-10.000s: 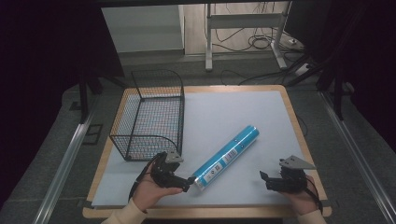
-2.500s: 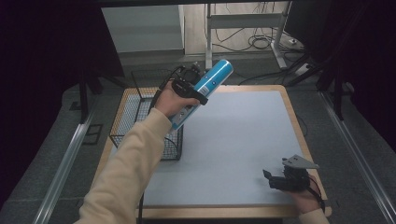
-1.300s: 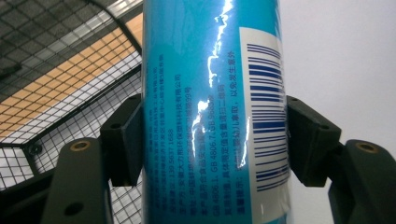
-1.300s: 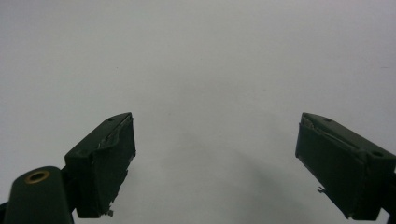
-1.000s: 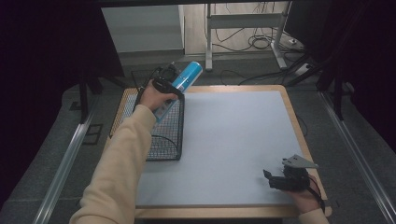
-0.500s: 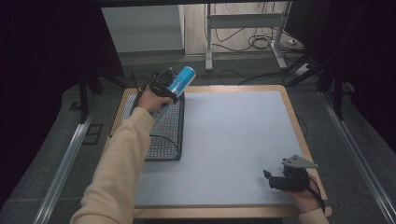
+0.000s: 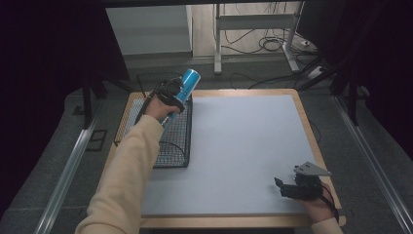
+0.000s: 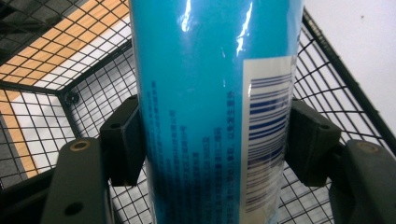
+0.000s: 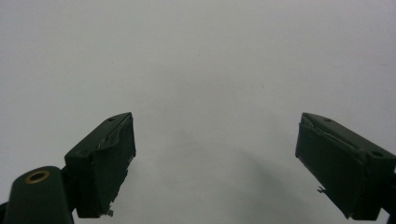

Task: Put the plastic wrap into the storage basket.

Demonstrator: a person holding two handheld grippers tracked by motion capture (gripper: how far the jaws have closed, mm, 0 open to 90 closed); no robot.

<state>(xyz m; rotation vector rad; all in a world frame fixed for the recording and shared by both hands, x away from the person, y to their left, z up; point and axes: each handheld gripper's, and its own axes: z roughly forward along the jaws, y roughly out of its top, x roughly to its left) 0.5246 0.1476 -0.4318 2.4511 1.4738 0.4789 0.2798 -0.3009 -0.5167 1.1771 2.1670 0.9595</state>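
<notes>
A tall blue can [image 7: 181, 91] with a white barcode label is held tilted over the black wire basket [image 7: 146, 134] at the table's far left. My left gripper [image 7: 170, 97] is shut on the blue can [image 8: 212, 112], both pads pressed to its sides, with the basket mesh [image 8: 51, 107] right below. My right gripper [image 7: 282, 187] rests near the table's front right edge; its jaws stand wide apart [image 9: 215, 158] with nothing between them, above the grey mat.
A light grey mat [image 7: 243, 146] covers the wooden table [image 7: 304, 117]. Beyond the far edge stand a metal frame and floor cables [image 7: 263, 46]. A rail [image 7: 68, 170] runs along the left side.
The left hand has lowered the blue can a little toward the basket. The right gripper has stayed where it was.
</notes>
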